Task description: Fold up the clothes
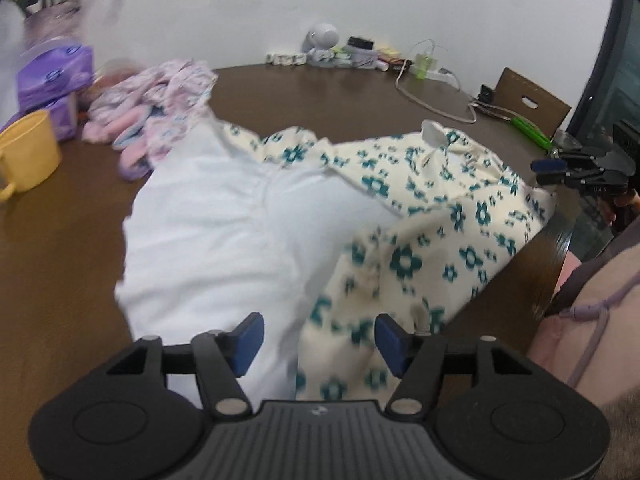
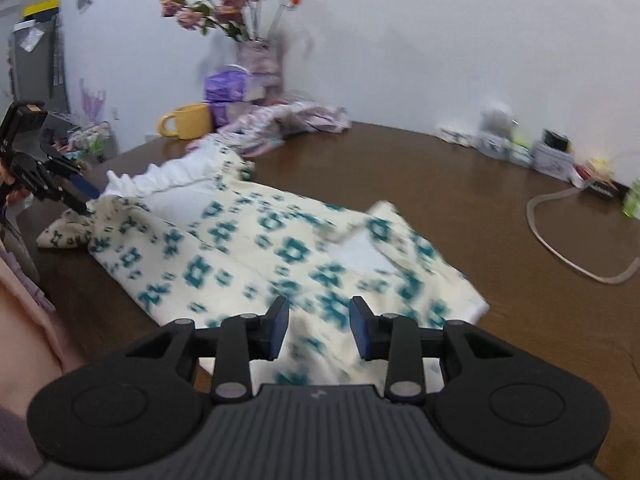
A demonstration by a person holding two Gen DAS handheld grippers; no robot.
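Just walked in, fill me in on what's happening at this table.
A person holding a gripper in each hand is folding a cream garment with teal flowers on a brown table. Its white lining shows where the fabric is turned back. Both the left gripper and the right gripper hang open over the cloth, gripping nothing. A pink patterned garment waits crumpled near a yellow mug.

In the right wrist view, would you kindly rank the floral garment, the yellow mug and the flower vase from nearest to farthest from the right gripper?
1. Floral garment: directly under the right gripper.
2. Yellow mug: far left of the table.
3. Flower vase: beyond the mug, by the wall.
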